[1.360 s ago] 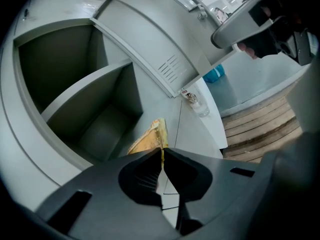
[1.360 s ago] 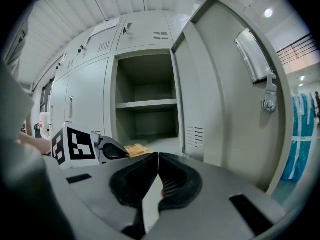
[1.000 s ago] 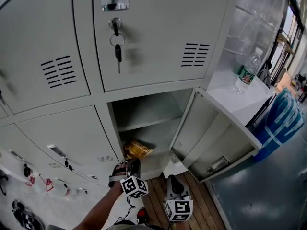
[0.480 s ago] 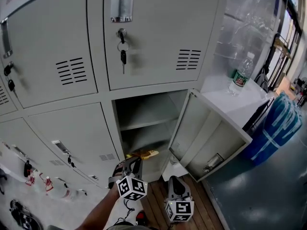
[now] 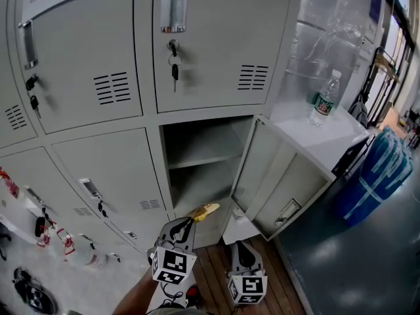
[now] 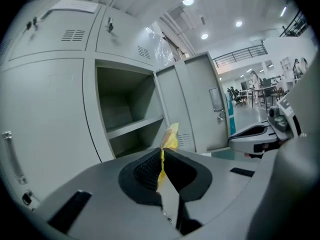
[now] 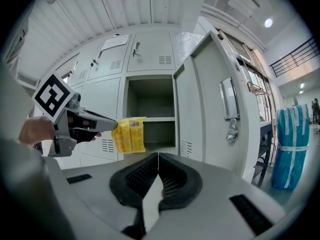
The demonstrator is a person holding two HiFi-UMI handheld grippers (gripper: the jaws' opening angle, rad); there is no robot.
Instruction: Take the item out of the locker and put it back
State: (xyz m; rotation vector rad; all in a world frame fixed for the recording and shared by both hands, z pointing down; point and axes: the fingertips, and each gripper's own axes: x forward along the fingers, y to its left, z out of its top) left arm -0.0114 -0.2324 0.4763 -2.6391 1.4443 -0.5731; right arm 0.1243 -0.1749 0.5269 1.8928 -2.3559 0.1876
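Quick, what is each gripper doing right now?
Left gripper: shut on the yellow packet.
Right gripper: shut, nothing between its jaws.

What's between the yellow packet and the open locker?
Nothing but air: the right gripper view shows the yellow packet held up just before the open locker.

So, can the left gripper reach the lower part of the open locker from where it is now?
Probably yes. The door stands wide open, the locker looks empty, and nothing lies between it and the left gripper, whose jaws hold the yellow packet. The right gripper sits aside.
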